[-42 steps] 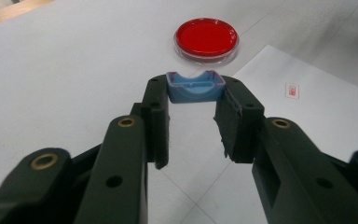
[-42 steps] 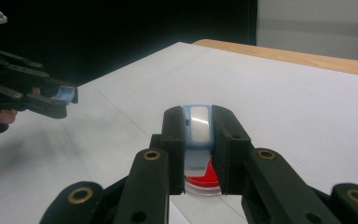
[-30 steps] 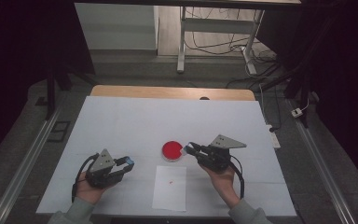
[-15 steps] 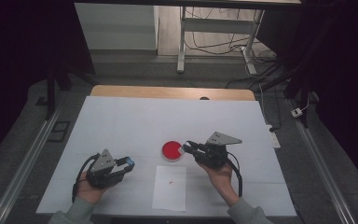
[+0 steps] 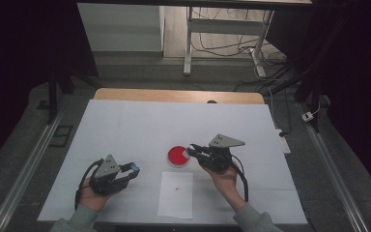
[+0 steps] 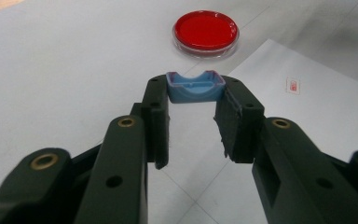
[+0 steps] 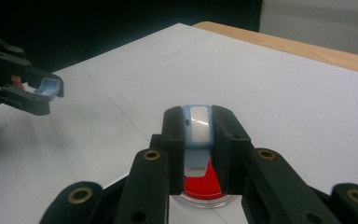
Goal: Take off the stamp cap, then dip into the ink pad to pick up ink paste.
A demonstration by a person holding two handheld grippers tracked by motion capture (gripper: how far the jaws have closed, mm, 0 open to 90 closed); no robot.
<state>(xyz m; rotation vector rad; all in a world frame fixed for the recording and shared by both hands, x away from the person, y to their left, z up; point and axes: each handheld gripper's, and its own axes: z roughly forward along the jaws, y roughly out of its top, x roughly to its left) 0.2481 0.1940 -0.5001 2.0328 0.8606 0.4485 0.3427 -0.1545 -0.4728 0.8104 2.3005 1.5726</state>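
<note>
A round dish (image 5: pixel 178 157) with red filling lies on the white table, also seen in the left gripper view (image 6: pixel 206 31). My left gripper (image 5: pixel 131 169) rests low at the front left, shut on a small curved blue plastic piece (image 6: pixel 196 88) held at its fingertips (image 6: pixel 156 88). My right gripper (image 5: pixel 191 151) hovers at the dish's right rim, shut on a narrow pale-blue piece with a white face (image 7: pixel 196 125). In the right gripper view this piece hangs just over the red dish (image 7: pixel 205 189). The left gripper (image 7: pixel 46 93) appears there at far left with its blue piece.
A white paper sheet (image 5: pixel 176 194) with a tiny red mark (image 6: pixel 292 85) lies at the table's front, between the two hands. The wooden table edge (image 5: pixel 178 95) runs along the back. Beyond it stand a metal frame and floor cables (image 5: pixel 222 46).
My right gripper has crept a little to the left, bringing its tip to the dish's rim. The left gripper has stayed where it was.
</note>
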